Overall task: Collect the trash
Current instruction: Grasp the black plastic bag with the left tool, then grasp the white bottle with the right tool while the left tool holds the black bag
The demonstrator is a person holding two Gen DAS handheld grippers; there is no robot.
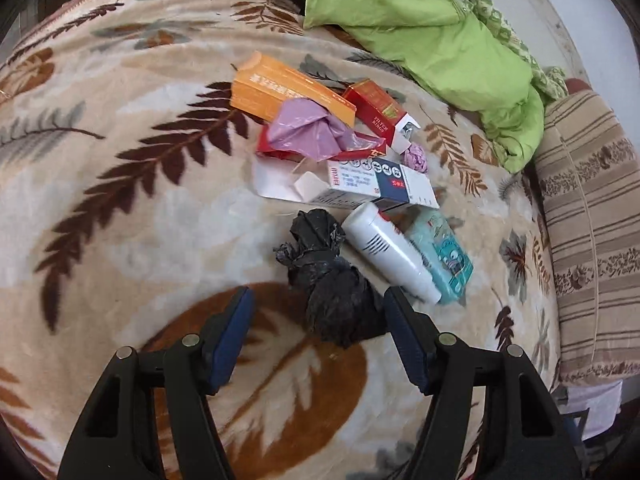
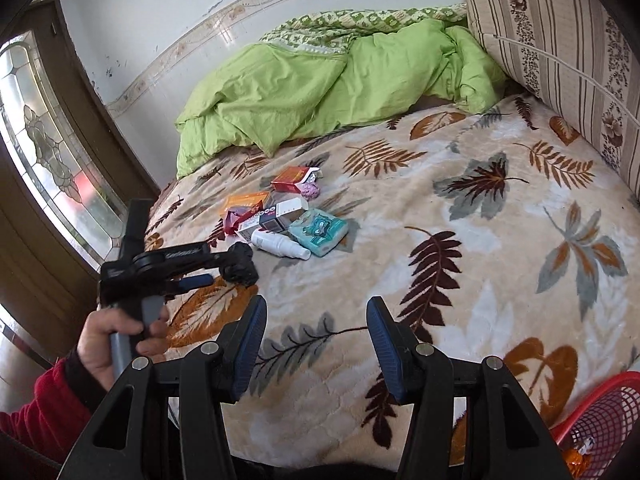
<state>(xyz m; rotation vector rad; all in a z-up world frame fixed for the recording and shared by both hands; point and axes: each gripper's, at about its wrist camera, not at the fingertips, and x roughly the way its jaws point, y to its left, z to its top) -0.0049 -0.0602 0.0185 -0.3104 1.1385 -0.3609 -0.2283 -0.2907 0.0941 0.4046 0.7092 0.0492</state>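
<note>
A heap of trash lies on the leaf-patterned blanket (image 1: 120, 220): an orange box (image 1: 276, 90), a red cigarette pack (image 1: 374, 110), a pink plastic bag (image 1: 308, 130), a white-and-blue box (image 1: 376, 182), a white bottle (image 1: 386, 252), a teal tissue pack (image 1: 442, 254) and a crumpled black bag (image 1: 336, 292). My left gripper (image 1: 318, 298) is open, its jaws on either side of the black bag's near end. In the right wrist view the heap (image 2: 280, 220) lies far ahead on the left, with the left gripper (image 2: 224, 268) at the black bag (image 2: 240, 268). My right gripper (image 2: 316, 312) is open and empty above the blanket.
A green quilt (image 2: 320, 84) is bunched at the back of the bed. A striped cushion (image 2: 560, 60) stands along the right side. A red mesh basket (image 2: 600, 428) sits at the lower right. A glass-panelled door (image 2: 48, 152) is on the left.
</note>
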